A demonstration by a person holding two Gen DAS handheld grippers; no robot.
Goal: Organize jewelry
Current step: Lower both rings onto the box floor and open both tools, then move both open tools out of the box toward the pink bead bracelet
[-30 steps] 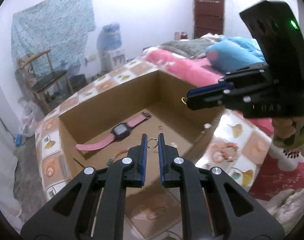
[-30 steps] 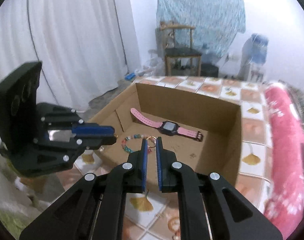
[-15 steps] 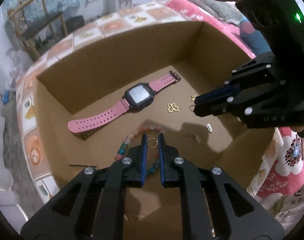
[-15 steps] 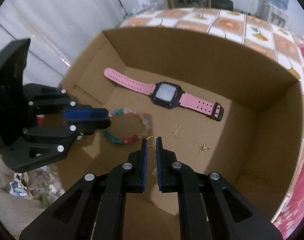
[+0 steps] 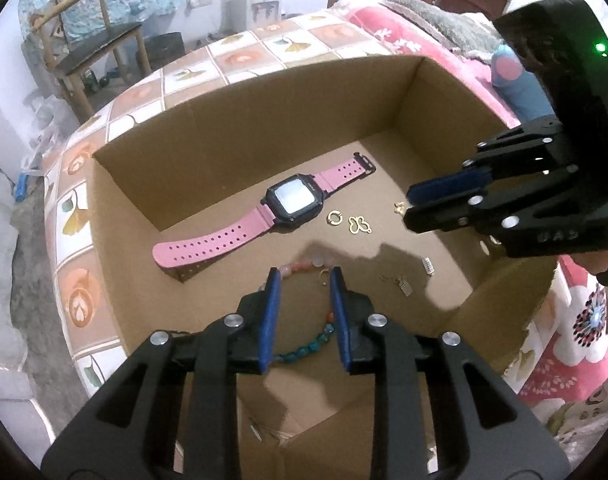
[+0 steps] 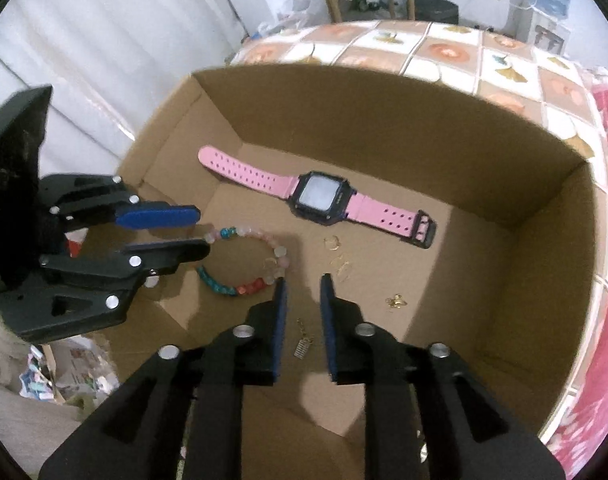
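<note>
A small gold ring [image 5: 323, 274] is lying on the floor of the cardboard box [image 5: 264, 120], just past the left gripper [image 5: 302, 278] tips, partly blurred against the bead bracelet [image 5: 304, 344], whose near arc is hiding behind the blue pads. The left gripper's jaws have just been opening and are now standing apart with nothing between them. The right gripper [image 6: 303, 282] has likewise been opening; it is gripping nothing, and its own ring is hard to pick out among faint gold pieces [image 6: 340, 268] ahead. Beyond both, the pink watch [image 6: 316, 200] is lying flat, its strap running crosswise to the fingers.
</note>
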